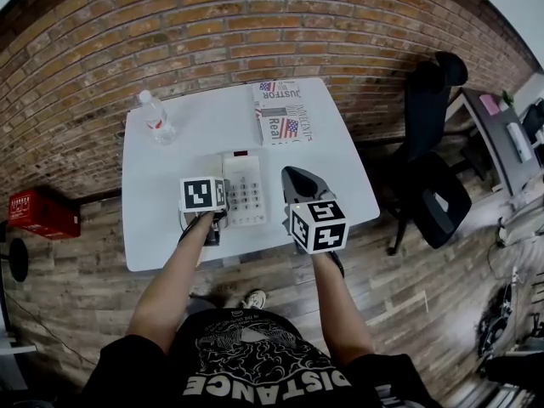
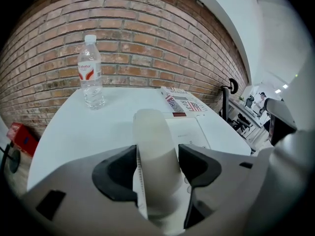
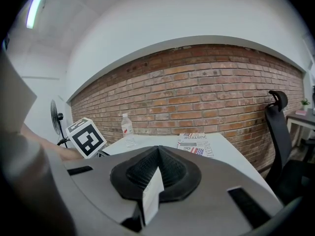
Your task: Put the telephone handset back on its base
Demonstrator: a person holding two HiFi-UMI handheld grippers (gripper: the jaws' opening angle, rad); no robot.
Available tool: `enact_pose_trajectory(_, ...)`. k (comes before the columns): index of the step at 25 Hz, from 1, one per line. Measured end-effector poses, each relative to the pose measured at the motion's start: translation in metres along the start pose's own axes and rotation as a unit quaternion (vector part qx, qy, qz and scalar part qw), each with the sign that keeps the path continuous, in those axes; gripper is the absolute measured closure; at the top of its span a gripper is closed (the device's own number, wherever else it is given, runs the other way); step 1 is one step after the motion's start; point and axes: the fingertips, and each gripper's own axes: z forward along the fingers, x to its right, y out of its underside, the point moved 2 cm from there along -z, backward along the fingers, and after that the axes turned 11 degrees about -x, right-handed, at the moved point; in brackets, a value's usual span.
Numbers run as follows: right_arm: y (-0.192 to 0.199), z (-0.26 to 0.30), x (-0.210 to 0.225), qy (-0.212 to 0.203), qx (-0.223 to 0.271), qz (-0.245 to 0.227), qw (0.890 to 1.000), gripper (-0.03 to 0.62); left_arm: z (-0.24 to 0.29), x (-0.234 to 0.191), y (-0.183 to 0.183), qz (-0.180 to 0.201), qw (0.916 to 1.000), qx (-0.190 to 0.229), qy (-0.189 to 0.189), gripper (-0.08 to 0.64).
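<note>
Handset (image 2: 152, 127) is lying along the left side of its base (image 2: 189, 132) on the white surface (image 2: 83, 132). The left gripper (image 2: 157, 151) has its fingers spread either side of it, not squeezing. The right gripper (image 3: 157, 173) hovers by the base, fingers clenched on nothing.

I record the handset (image 2: 155, 166) as smooth, matt off-white plastic. Bench (image 1: 195, 126): smooth white, low sheen. Bottle (image 2: 91, 73): clear glossy plastic. Wall (image 1: 255, 32): rough brick. Floor (image 1: 425, 313): worn wood planks. My right fingers (image 3: 143, 169): black, ribbed, matt.

light: bright, even | source: ceiling lamp (image 3: 37, 6) | shadows: soft | edges: fisheye bend, black corners
</note>
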Motion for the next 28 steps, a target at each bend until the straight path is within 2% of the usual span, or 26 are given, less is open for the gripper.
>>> enact_pose_trajectory(5, -0.001, 0.001, -0.007, 0.002, 0.001, 0.001, 1.0, 0.592, -0.009, -0.003, -0.002, 0.015, 0.9997, 0.014, 0.015, 0.308)
enact_pose_trajectory(10, -0.005, -0.002, -0.016, 0.014, 0.004, 0.005, 1.0, 0.592, -0.033, -0.003, -0.016, 0.038, 0.9969, 0.055, 0.042, 0.308)
enact_pose_trajectory(14, -0.01, -0.005, -0.029, 0.028, 0.008, 0.009, 1.0, 0.592, -0.061, -0.007, -0.029, 0.062, 0.9912, 0.093, 0.071, 0.31)
enact_pose_trajectory(19, -0.024, -0.011, -0.048, 0.045, 0.021, 0.013, 0.999, 0.592, -0.106, -0.017, -0.049, 0.087, 0.9785, 0.149, 0.113, 0.327)
enact_pose_trajectory(28, -0.048, -0.018, -0.082, 0.074, 0.05, 0.011, 0.996, 0.592, -0.182, -0.043, -0.069, 0.172, 0.9472, 0.242, 0.12, 0.381)
